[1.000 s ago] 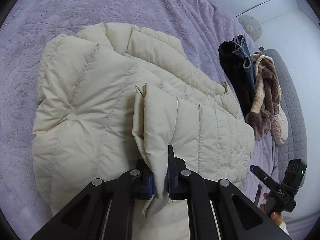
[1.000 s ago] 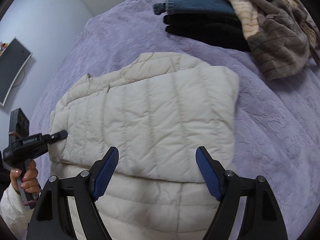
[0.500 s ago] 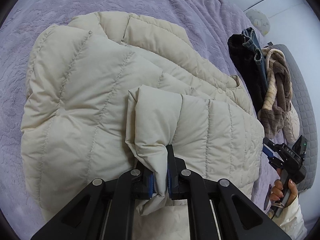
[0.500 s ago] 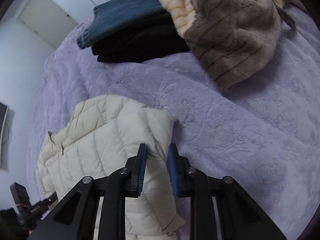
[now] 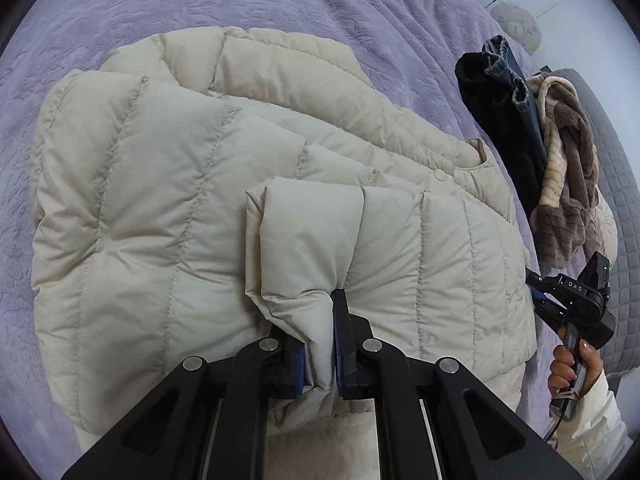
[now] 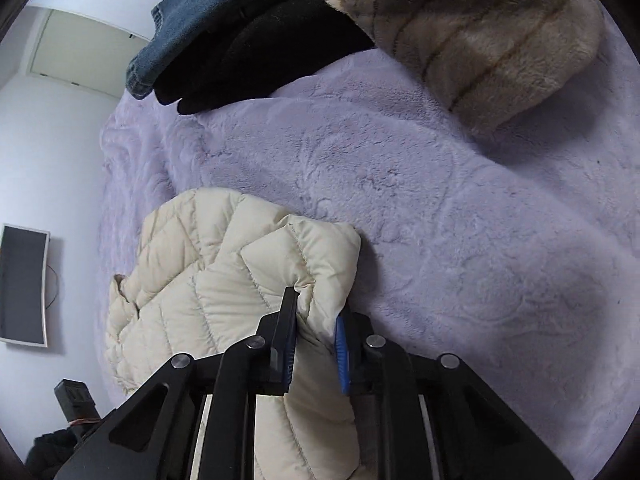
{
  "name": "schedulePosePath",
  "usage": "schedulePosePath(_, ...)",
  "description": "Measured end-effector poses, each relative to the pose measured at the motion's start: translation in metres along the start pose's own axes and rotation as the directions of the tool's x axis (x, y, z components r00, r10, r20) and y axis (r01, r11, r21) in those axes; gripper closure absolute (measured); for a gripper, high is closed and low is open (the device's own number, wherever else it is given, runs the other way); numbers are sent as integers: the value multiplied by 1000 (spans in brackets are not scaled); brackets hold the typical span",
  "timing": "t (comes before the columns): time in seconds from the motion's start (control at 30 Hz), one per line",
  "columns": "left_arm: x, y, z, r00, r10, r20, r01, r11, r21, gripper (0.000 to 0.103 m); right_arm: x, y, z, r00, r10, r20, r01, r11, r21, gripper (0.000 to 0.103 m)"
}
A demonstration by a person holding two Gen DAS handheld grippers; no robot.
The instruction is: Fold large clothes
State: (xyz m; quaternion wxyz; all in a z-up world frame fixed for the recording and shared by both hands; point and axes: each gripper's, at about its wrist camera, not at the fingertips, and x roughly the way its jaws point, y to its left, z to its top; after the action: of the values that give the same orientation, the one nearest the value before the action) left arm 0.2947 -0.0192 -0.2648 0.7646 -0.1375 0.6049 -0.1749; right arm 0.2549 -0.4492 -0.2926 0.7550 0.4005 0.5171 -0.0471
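Item: cream quilted puffer jacket (image 5: pixel 168 216), lying partly folded across the near middle of a bed with a lilac plush bedspread (image 6: pixel 460 208); one padded layer already doubled over the body, collar and snap button toward the right.

Left gripper (image 5: pixel 320 344): jaws narrow, pinching a bunched corner of the folded-over panel at its near edge, presumably to keep that layer from sliding while the other side is carried.

Right gripper (image 6: pixel 316 348): jaws closed down on the jacket's right corner, fabric puckered between them; the grip looks firm, though the far pad is partly hidden by padding. Holding both near corners suggests the next fold will be carried away from the person.

Other stock: dark jeans and black garment stack (image 6: pixel 224 40) at the far edge; brown striped fleece (image 6: pixel 480 28) to its right; wall screen (image 6: pixel 24 284) far left.

Change on record: a second ago the right jaws stood wide above the jacket; half a second ago they had narrowed at the corner; now they grip it. Left hold unchanged throughout
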Motion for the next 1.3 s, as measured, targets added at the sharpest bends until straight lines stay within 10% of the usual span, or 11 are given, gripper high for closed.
schedulePosePath(0.2, 0, 3, 1, 1000, -3, -4, 3, 1000, -1, 92, -38, 1, -10, 995, -41, 86, 41, 999, 1, 85)
schedulePosePath(0.43, 3, 3, 1, 1000, -7, -2, 7, 1000, -4, 92, -50, 25, -55, 994, 108, 13, -107, 992, -71, 85)
schedulePosePath(0.63, 0, 5, 1, 1000, -20, -5, 20, 1000, 0, 92, -11, 21, -83, 998, -29, -55, 22, 993, -119, 88)
schedulePosePath(1.3, -51, 24, -11, 995, 86, 55, -85, 996, -9, 92, -10, 18, -85, 993, -110, -32, 105, 985, -134, 87)
